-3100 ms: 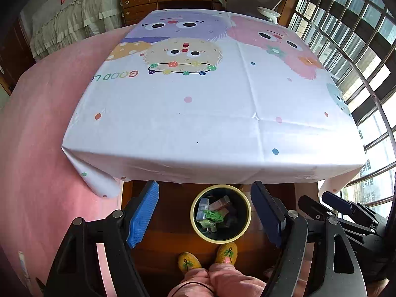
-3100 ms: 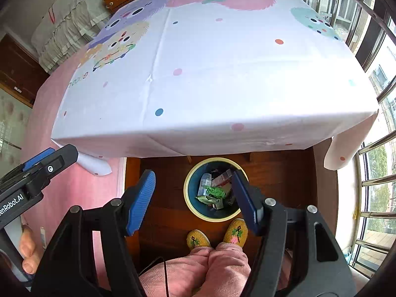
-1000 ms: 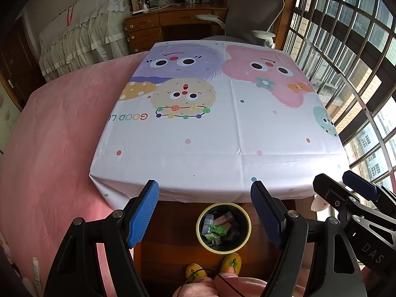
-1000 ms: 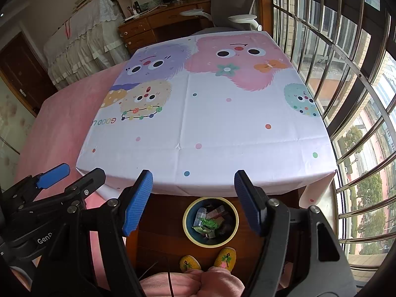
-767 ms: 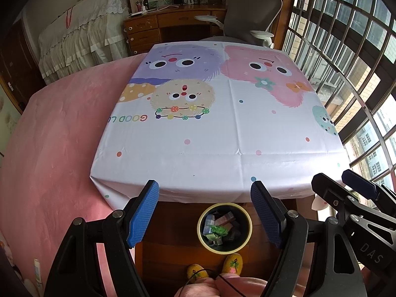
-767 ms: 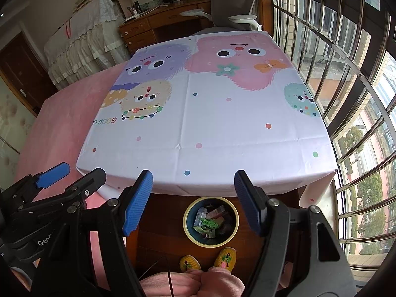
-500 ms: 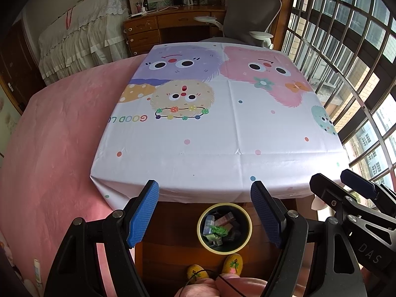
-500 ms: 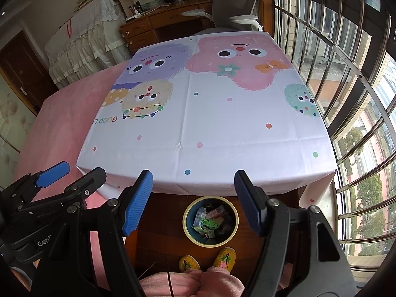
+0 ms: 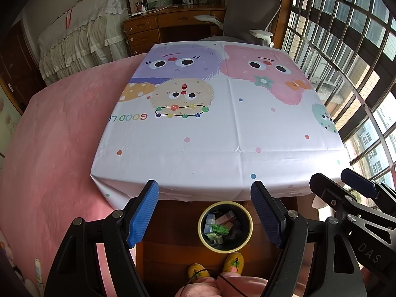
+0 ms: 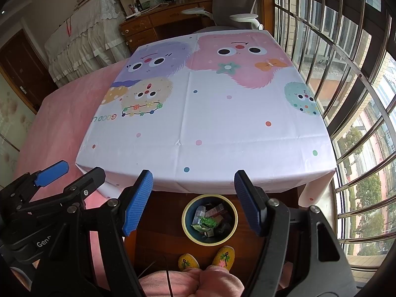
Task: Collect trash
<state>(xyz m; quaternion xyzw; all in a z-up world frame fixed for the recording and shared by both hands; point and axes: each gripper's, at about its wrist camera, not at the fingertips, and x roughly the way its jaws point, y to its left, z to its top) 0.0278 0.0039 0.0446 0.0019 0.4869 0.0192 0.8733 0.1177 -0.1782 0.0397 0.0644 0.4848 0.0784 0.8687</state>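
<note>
A round bin (image 9: 248, 232) (image 10: 234, 219) with a yellow rim stands on the wooden floor below the near table edge, holding wrappers and a crumpled green piece (image 9: 219, 229) (image 10: 208, 222). My left gripper (image 9: 205, 210) hangs open above the bin, nothing between its blue pads. My right gripper (image 10: 193, 201) is open too and holds nothing. Each gripper shows at the side of the other's view. The table (image 9: 222, 133) (image 10: 210, 123) wears a white cloth printed with fuzzy cartoon faces, and no loose item lies on it.
A person's yellow slippers (image 9: 215, 267) (image 10: 206, 257) and pink-clad knees sit just below the bin. A pink bed (image 9: 49, 148) lies left, barred windows (image 9: 346, 49) right, a desk and grey chair (image 9: 247, 12) behind the table.
Since three seconds ago both grippers have risen and pulled back, so more of the table shows and the bin looks smaller. Over the last second almost nothing has moved.
</note>
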